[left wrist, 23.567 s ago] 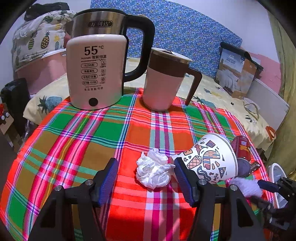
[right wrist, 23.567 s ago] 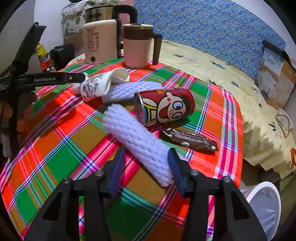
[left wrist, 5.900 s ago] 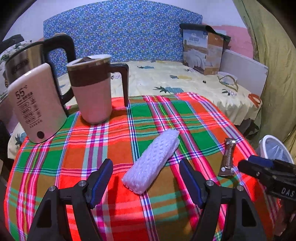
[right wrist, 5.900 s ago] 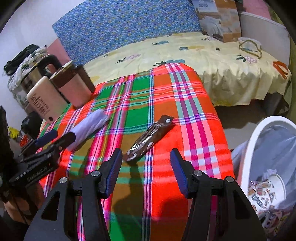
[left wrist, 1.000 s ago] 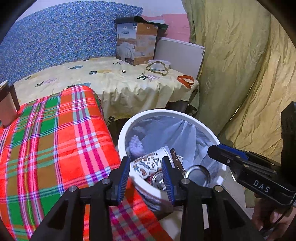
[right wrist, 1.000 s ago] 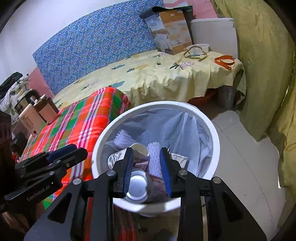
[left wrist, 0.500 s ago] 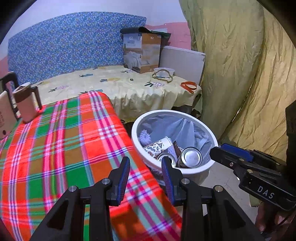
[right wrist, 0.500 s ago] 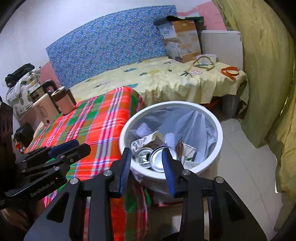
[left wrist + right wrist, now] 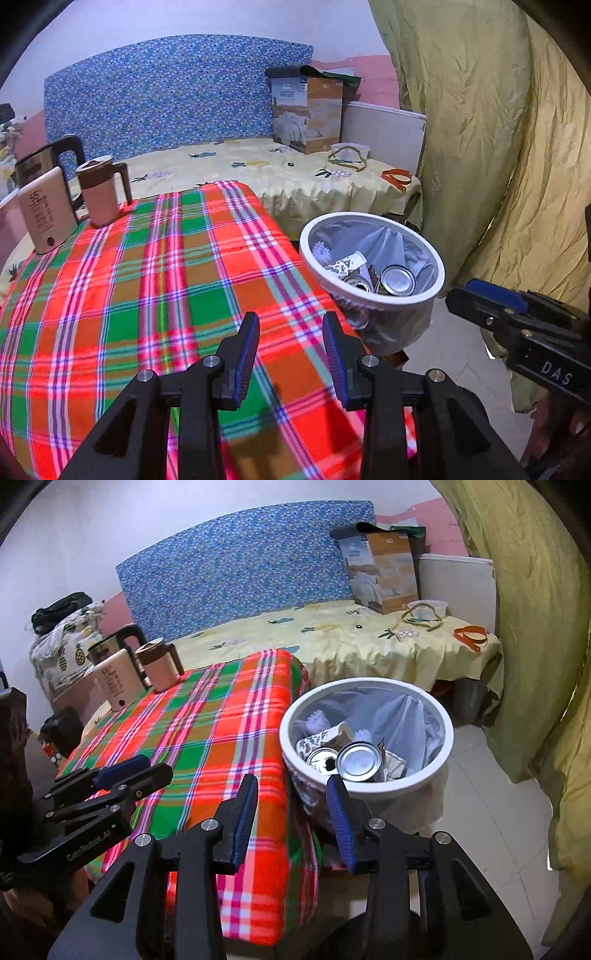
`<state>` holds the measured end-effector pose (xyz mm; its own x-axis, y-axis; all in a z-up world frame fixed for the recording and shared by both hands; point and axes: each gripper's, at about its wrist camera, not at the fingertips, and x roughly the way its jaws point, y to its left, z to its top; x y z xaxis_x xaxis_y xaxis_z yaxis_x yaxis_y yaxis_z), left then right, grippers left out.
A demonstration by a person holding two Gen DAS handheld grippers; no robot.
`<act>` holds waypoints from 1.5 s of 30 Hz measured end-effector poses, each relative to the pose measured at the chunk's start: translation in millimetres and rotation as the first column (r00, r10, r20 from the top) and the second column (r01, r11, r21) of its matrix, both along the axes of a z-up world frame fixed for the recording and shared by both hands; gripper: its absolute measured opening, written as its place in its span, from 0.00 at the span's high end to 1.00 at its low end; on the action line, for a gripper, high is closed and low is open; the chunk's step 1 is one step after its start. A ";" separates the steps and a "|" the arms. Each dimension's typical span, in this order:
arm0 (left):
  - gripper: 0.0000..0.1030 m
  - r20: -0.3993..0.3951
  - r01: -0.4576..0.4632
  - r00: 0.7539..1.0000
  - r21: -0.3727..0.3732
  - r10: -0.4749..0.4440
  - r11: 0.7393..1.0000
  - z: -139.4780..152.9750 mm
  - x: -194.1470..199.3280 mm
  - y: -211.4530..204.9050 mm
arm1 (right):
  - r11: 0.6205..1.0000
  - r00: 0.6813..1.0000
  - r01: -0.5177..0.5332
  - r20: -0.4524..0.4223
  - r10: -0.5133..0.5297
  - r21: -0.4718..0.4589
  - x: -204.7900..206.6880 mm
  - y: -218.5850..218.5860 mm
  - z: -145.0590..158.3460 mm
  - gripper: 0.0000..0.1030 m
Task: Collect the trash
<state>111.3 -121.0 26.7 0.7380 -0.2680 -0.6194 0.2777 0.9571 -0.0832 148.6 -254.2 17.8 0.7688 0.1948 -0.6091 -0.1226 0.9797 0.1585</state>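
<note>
A white trash bin (image 9: 432, 291) (image 9: 439, 768) with a clear liner stands on the floor right of the plaid table (image 9: 147, 288) (image 9: 207, 738). Inside lie cans (image 9: 356, 762), a patterned paper cup (image 9: 314, 744) and white foam netting (image 9: 319, 718). My left gripper (image 9: 290, 328) is open and empty above the table's near right part. My right gripper (image 9: 291, 794) is open and empty, hanging between the table edge and the bin. No trash shows on the tablecloth.
A kettle (image 9: 40, 210) and a brown-topped mug (image 9: 101, 194) stand at the table's far left. A bed with a yellow sheet (image 9: 303, 177) and a cardboard box (image 9: 308, 112) lies behind. A yellow-green curtain (image 9: 498, 147) hangs right of the bin.
Both grippers have drawn back and up from the bin, so the bin looks smaller and more of the table shows. Both stay open and empty.
</note>
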 end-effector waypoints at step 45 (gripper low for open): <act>0.66 0.027 -0.071 0.997 0.002 0.071 0.997 -6.0 -63.9 30.3 | 0.996 1.000 -0.001 0.014 0.002 -0.088 -41.6 24.7 -8.3 0.55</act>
